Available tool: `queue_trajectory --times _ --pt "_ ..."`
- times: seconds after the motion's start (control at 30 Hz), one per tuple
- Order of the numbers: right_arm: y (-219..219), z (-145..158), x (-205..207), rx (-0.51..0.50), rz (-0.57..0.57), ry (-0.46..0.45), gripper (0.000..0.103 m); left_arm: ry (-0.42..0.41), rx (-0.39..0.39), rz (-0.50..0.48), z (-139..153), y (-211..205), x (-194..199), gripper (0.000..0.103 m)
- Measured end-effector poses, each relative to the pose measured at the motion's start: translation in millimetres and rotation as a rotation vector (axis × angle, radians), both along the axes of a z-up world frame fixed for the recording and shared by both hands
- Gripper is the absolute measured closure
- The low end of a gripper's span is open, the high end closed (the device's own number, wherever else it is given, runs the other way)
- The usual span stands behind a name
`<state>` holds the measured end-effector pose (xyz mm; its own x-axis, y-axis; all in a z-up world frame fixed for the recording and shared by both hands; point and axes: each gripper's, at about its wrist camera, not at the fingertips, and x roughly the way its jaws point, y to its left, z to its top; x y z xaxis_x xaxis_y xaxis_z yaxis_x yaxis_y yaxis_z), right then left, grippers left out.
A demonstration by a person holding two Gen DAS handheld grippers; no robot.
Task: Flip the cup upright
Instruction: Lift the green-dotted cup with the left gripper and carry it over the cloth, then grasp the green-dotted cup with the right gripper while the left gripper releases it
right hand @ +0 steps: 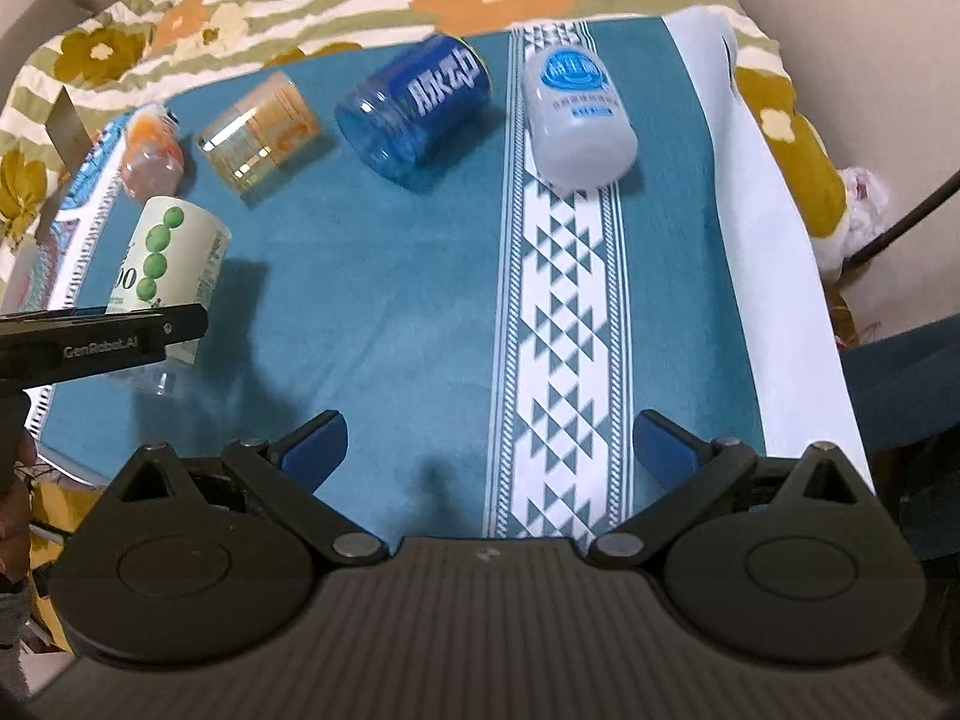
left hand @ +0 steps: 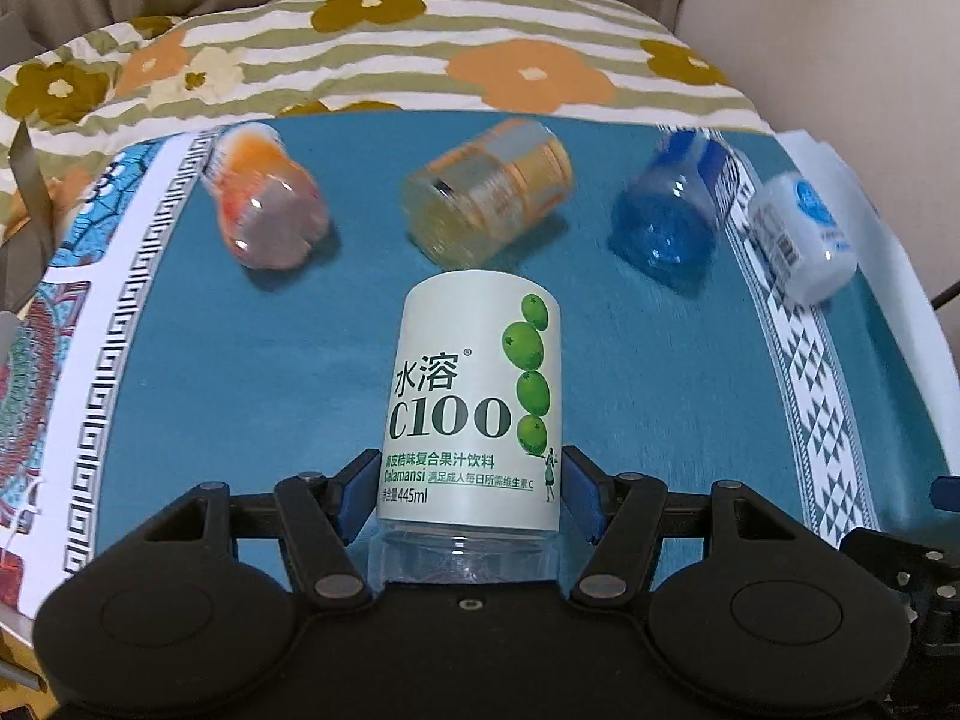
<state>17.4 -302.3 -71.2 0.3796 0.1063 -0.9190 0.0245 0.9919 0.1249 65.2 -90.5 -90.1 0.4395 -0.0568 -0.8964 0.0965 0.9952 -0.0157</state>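
Five cut-bottle cups sit on a teal cloth (right hand: pixel 390 312) spread over a floral bedcover (left hand: pixel 360 54). The left gripper (left hand: pixel 471 495) clamps the green-labelled cup (left hand: pixel 474 402) between its blue pads, near the cloth's left edge. Four others lie tipped in a row behind it: one orange cup (left hand: pixel 267 204), one yellow cup (left hand: pixel 489 192), one blue cup (left hand: pixel 675 204) and one white cup (left hand: pixel 801 237). The right gripper (right hand: pixel 489 450) hovers with fingers spread wide, holding nothing.
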Motion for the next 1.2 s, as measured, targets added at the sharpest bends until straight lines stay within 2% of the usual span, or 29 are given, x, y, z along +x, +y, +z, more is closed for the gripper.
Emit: queue_trajectory --times 0.2,0.33,0.9,1.2 --pt "-4 -5 0 0.003 -0.015 0.001 0.0 0.01 0.007 0.002 -9 -4 -1 0.034" --pt "-3 -3 1 0.004 -0.016 -0.004 0.0 0.005 0.028 -0.016 -9 -7 -1 0.016" --pt "8 0 -2 0.014 -0.023 -0.009 0.0 -0.017 0.068 -0.054 -1 -4 -5 0.015" --pt "25 23 9 0.023 -0.025 -0.045 0.0 -0.009 0.06 -0.096 13 5 -13 0.014"
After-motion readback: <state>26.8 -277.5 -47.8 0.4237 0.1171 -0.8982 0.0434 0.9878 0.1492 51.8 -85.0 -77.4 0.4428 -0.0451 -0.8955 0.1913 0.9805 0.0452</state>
